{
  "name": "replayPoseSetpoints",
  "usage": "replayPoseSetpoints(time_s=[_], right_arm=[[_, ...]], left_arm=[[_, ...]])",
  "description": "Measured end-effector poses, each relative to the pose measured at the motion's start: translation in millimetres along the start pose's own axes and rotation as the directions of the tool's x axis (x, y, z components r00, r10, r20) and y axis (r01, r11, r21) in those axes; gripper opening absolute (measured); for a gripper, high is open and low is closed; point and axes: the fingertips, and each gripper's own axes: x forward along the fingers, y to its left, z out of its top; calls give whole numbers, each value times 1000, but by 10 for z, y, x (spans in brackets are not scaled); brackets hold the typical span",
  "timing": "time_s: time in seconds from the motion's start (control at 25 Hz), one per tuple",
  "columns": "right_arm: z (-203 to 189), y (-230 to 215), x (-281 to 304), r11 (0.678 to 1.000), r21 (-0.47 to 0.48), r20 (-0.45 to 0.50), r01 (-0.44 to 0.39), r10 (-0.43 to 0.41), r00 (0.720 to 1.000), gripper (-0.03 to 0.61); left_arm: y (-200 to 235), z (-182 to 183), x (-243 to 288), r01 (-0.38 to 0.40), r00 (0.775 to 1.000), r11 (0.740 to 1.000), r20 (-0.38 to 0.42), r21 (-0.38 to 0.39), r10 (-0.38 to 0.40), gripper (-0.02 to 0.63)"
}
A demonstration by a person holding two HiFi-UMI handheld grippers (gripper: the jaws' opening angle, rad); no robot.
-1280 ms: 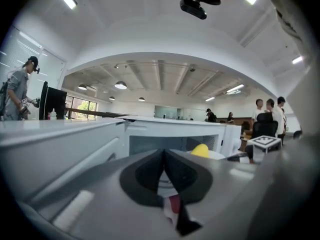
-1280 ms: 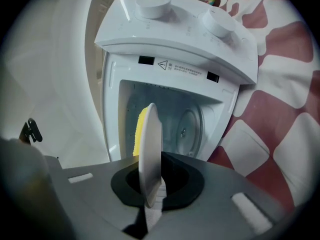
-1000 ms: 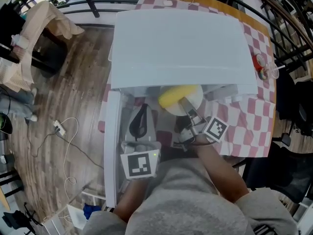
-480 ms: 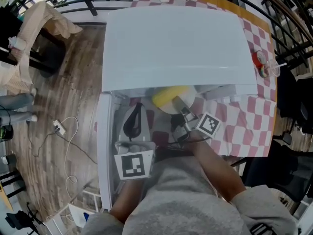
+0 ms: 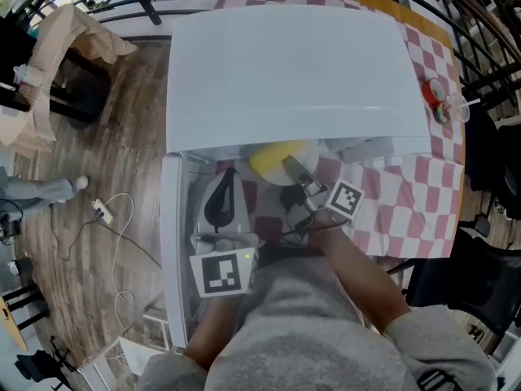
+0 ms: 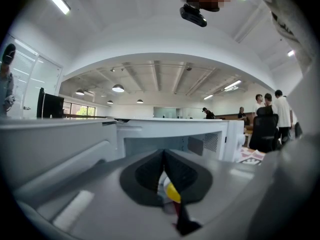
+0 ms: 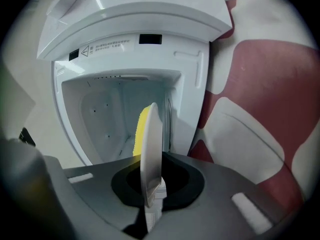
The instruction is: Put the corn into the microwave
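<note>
The white microwave [image 5: 285,63] stands on the table with its door [image 5: 172,251] swung open to the left. My right gripper [image 5: 295,172] is shut on the rim of a white plate [image 5: 308,155] that carries the yellow corn [image 5: 273,157], at the mouth of the oven. In the right gripper view the plate [image 7: 151,149] shows edge-on between the jaws of the right gripper [image 7: 152,184], with the corn [image 7: 143,129] behind it and the cavity [image 7: 105,119] beyond. My left gripper [image 5: 229,177] hangs over the open door, shut with nothing held. In its own view the left gripper [image 6: 162,156] has its pads together.
A red-and-white checked cloth [image 5: 415,202] covers the table. A small red item [image 5: 431,96] lies at the microwave's right. On the wooden floor to the left lies a cable with a power strip [image 5: 102,213]. People [image 6: 272,109] stand far off.
My right gripper has sunk a little with the plate and corn, and the plate now sits further under the microwave's top edge. The left gripper has stayed put.
</note>
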Motion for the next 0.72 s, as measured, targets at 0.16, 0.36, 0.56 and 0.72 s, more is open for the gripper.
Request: replayPoseSetpoints(time_s=[0.16,0.36,0.56,0.72], right_arm=[[1,-32,34,1000,17,-3,2,-2,1000,8],[35,-26,79,1000,-3,1,21,-21,1000,11],[34,8,127,998,-50,-24,38,-39,999,17],[14,15,124,997,-63,-30,54,-56,998,23]], left_arm=[[14,-15,-9,-2,1000,1000,-8,0,2,11],[5,-17,-17,3,1000,1000,-9,3,-3,11],[2,-6,-17,9,1000,1000,-9,4,-9,11],[0,0,-22,12,1000,1000,-6,1,-12,11]])
